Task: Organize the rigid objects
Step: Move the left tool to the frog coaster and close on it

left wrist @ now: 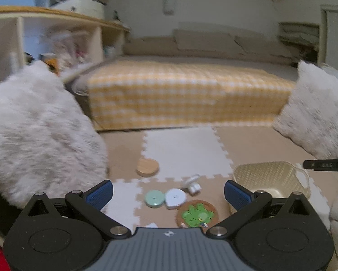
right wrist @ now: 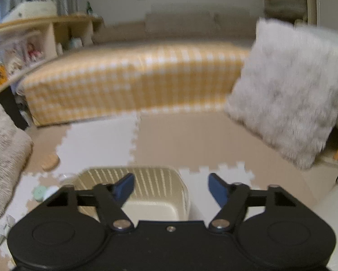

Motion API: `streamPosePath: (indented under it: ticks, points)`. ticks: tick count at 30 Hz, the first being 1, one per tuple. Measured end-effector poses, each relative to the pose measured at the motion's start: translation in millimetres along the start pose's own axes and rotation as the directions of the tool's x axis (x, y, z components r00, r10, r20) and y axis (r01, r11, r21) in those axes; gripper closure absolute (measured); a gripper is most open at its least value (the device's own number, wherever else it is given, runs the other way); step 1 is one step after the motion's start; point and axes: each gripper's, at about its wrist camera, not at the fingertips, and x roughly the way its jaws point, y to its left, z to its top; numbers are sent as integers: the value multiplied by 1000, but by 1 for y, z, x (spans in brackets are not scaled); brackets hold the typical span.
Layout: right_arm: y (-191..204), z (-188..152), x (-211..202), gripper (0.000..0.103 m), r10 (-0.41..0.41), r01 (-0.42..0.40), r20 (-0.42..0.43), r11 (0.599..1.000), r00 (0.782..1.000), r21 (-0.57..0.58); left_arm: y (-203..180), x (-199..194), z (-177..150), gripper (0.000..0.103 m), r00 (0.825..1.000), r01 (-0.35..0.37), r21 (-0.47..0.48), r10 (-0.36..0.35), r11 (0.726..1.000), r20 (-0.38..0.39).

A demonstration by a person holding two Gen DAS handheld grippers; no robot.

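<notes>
Left wrist view: left tool (left wrist: pixel 168 191) spread wide, holding nothing, aimed down at the foam floor mat (left wrist: pixel 187 151). Straight ahead between the fingers, a cluster: mint disc (left wrist: pixel 155 199) touching white disc (left wrist: pixel 175 198), green-printed coaster (left wrist: pixel 197 213) nearest, small white piece (left wrist: pixel 192 184) just beyond, wooden round (left wrist: pixel 147 167) farther and leftward. All flat, round, no long axis worth aligning to. Cream basket (left wrist: pixel 271 178) off to the right.

Right wrist view: right tool (right wrist: pixel 171 188) partly spread, empty, directly over the basket (right wrist: pixel 146 189); discs (right wrist: pixel 45 192) well left. Judged: left hand nearer the cluster, basket the likely destination.
</notes>
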Motion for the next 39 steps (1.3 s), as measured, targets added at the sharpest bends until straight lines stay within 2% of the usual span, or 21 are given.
streamPosePath:
  ticks: [4,8,14,17,19,21,25,29,32,35,39]
  points:
    - [-9,-4,27,55,40,-37,-104,999,994,26,-8,26,3,0,999,25,55,-24,998,-25]
    - [-7,-12,46,72,28,-28,-187,1000,982,2,-14,52,2,0,995,78,111,-71,991,-66]
    - [-12,-14,62,93,-9,6,-233,1000,973,-15,-20,92,-3,0,988,112,178,-91,978,-123]
    - [-13,-14,69,95,-16,11,-252,1000,968,-21,-21,110,-8,0,980,150,206,-117,967,-163]
    - [-12,-15,71,95,-21,12,-263,999,965,-36,-21,122,-13,0,967,202,219,-159,955,-199]
    - [-13,-15,74,96,-19,10,-273,999,962,-34,-21,133,-19,0,949,257,237,-199,937,-245]
    - [-16,-16,75,96,-5,2,-277,1000,961,-10,-27,154,-32,0,913,335,301,-229,893,-338]
    - [-16,-15,75,96,-1,0,-281,1000,960,-3,-32,175,-48,0,862,419,315,-264,852,-433]
    - [-17,-14,75,96,3,2,-286,1000,958,17,-38,189,-57,0,831,453,308,-272,837,-484]
    - [-16,-15,76,96,-1,8,-286,1000,958,23,-42,201,-65,0,824,447,303,-255,842,-506]
    - [-18,-15,77,97,6,3,-288,999,958,33,-42,220,-70,0,829,415,268,-240,870,-506]
